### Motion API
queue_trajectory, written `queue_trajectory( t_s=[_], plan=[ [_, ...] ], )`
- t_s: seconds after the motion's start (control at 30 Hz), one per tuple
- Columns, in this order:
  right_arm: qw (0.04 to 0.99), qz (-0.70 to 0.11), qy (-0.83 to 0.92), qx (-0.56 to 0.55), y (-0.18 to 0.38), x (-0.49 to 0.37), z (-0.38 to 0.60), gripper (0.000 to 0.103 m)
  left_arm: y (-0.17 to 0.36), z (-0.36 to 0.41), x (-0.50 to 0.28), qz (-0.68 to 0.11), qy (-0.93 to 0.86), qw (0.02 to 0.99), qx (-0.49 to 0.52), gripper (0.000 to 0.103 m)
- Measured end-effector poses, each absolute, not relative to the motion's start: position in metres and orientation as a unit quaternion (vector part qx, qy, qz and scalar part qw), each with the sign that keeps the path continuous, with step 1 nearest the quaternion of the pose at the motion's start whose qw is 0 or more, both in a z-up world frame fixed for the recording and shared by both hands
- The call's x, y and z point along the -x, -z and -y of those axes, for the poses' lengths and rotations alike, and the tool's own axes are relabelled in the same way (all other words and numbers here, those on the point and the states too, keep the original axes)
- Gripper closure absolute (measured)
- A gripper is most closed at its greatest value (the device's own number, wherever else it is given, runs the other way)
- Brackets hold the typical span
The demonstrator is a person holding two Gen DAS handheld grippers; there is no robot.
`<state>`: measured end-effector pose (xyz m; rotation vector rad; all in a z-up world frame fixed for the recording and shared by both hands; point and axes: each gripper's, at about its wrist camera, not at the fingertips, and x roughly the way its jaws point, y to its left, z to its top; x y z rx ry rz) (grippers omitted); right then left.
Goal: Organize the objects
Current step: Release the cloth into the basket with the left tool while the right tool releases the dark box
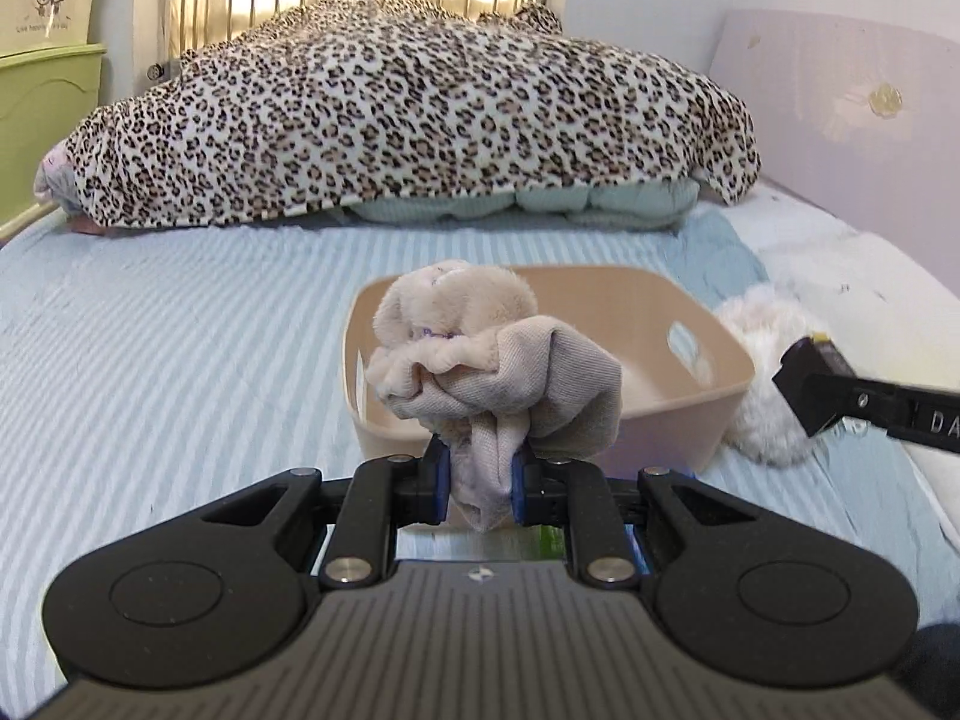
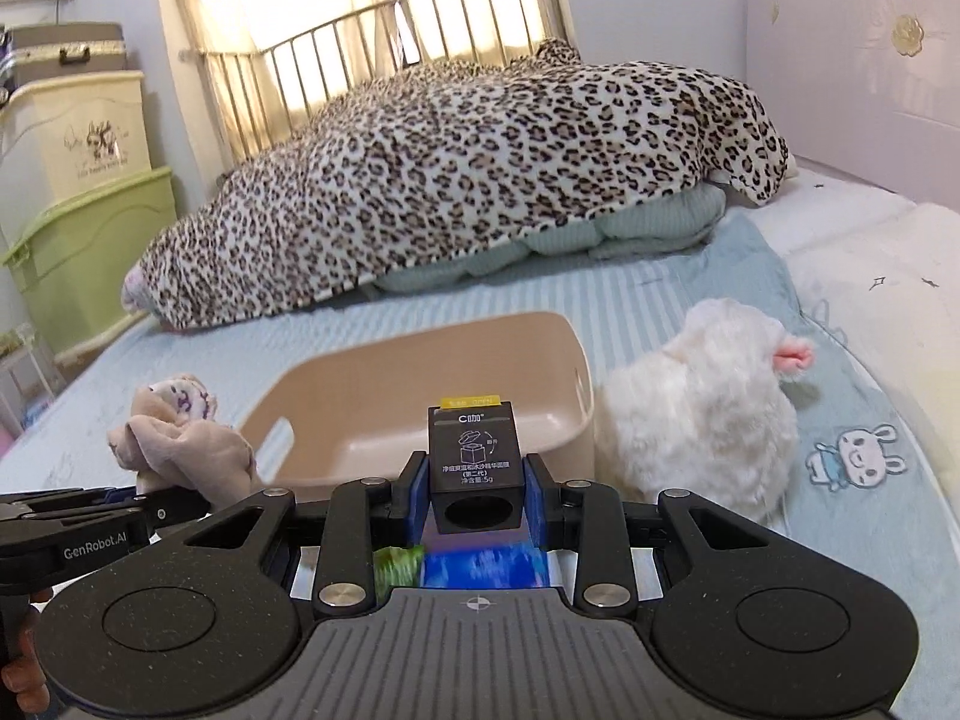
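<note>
My left gripper [image 1: 479,483] is shut on a beige plush rag toy [image 1: 480,348] and holds it just in front of a beige plastic basket [image 1: 690,402] on the bed. The toy also shows in the right wrist view [image 2: 180,438], left of the basket [image 2: 420,372]. My right gripper [image 2: 476,495] is shut on a small black box [image 2: 474,462] with white print and a yellow tab, held at the basket's near side. That box shows in the left wrist view [image 1: 810,384], right of the basket. The basket looks empty.
A white fluffy plush [image 2: 702,414] lies against the basket's right side. A leopard-print blanket [image 2: 480,180] over bedding fills the back of the bed. Green and cream storage bins [image 2: 78,210] stand at the left. A pale headboard [image 2: 870,90] is at the right.
</note>
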<state>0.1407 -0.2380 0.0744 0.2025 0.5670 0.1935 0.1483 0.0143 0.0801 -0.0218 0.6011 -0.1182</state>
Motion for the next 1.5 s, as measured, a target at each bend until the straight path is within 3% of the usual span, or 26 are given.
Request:
queue_trajectory(
  t_s=[0.3,0.7,1.13,1.17,1.23,1.27,1.3,1.5],
  plan=[
    [0.956,-0.268,-0.089,-0.084,-0.073,-0.188,0.223,0.073,-0.086,-0.006,-0.202,-0.289,0.033,0.957,0.01,0.082],
    [0.95,-0.299,-0.087,-0.036,-0.043,-0.251,0.189,0.073,-0.04,0.017,-0.26,-0.34,0.017,0.94,-0.032,0.082],
    [0.937,-0.343,-0.069,0.001,-0.009,-0.264,0.177,0.074,-0.016,0.02,-0.272,-0.379,0.017,0.925,-0.039,0.078],
    [0.937,-0.343,-0.071,-0.003,-0.01,-0.264,0.178,0.064,-0.018,0.02,-0.271,-0.377,0.018,0.925,-0.037,0.075],
    [0.939,-0.336,-0.071,-0.015,-0.016,-0.259,0.182,0.063,-0.024,0.02,-0.267,-0.373,0.014,0.927,-0.037,0.056],
    [0.941,-0.33,-0.07,-0.018,-0.019,-0.256,0.183,0.058,-0.028,0.021,-0.264,-0.369,0.009,0.929,-0.037,0.038],
    [0.944,-0.322,-0.072,-0.016,-0.024,-0.251,0.184,0.051,-0.032,0.022,-0.261,-0.364,0.005,0.931,-0.036,0.028],
    [0.953,-0.295,-0.066,-0.011,-0.048,-0.223,0.194,0.03,-0.055,0.023,-0.24,-0.344,0.003,0.938,-0.033,0.022]
  ],
)
